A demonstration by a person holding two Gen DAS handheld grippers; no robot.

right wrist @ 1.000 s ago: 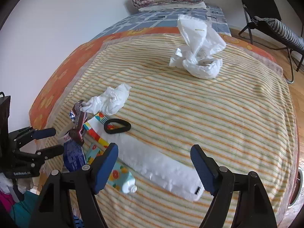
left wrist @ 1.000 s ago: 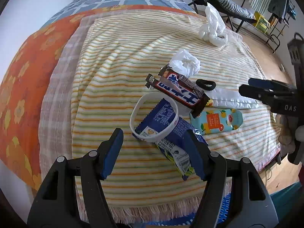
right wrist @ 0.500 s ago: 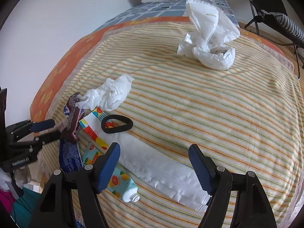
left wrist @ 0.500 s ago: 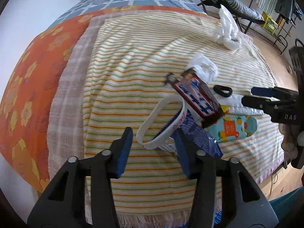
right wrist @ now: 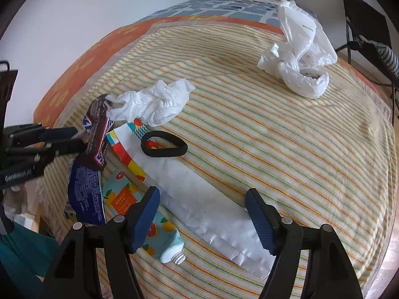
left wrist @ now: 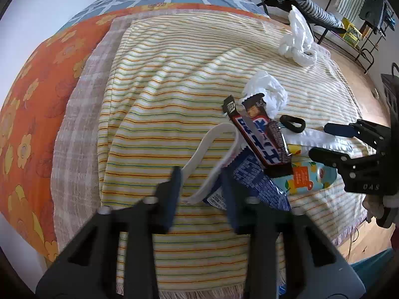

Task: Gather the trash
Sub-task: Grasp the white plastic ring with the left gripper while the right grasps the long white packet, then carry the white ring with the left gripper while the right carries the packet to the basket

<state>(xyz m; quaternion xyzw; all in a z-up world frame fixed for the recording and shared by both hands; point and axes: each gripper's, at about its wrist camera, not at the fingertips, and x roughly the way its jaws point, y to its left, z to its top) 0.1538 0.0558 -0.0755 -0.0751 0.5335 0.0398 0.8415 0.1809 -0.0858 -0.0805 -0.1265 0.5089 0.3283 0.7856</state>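
Across the yellow-striped cloth (left wrist: 174, 79) covering the bed, the trash lay gathered toward the near edge. Furthest left, the left gripper (left wrist: 202, 182) had just been closing, and its blue pads stood clenched on the squashed white plastic cup (left wrist: 212, 159), whose rim was flattened into a narrow loop between them, though blur there made the exact contact hard to judge. Out of the cup's mouth poked a dark blue foil wrapper (left wrist: 256, 184), just past the right-hand pad. A brown, red and blue chocolate bar wrapper (left wrist: 259, 137) rested tilted on top of the blue one. Beyond it sat a crumpled white tissue (left wrist: 269, 92), touching the bar wrapper's far end. To the right lay a black oval ring (right wrist: 164, 147) on a long white flattened packet with a colourful end (right wrist: 199, 199), and beside that a light blue tube printed with orange fruit (right wrist: 139, 211), its threaded neck uncapped. The right gripper (right wrist: 202, 218) hung released above the packet; its jaws had been narrowing slightly but stood wide, pads either side of the packet and not pressing it, the left pad over the tube. Far right, well apart, sat a knotted white plastic bag (right wrist: 299, 57).
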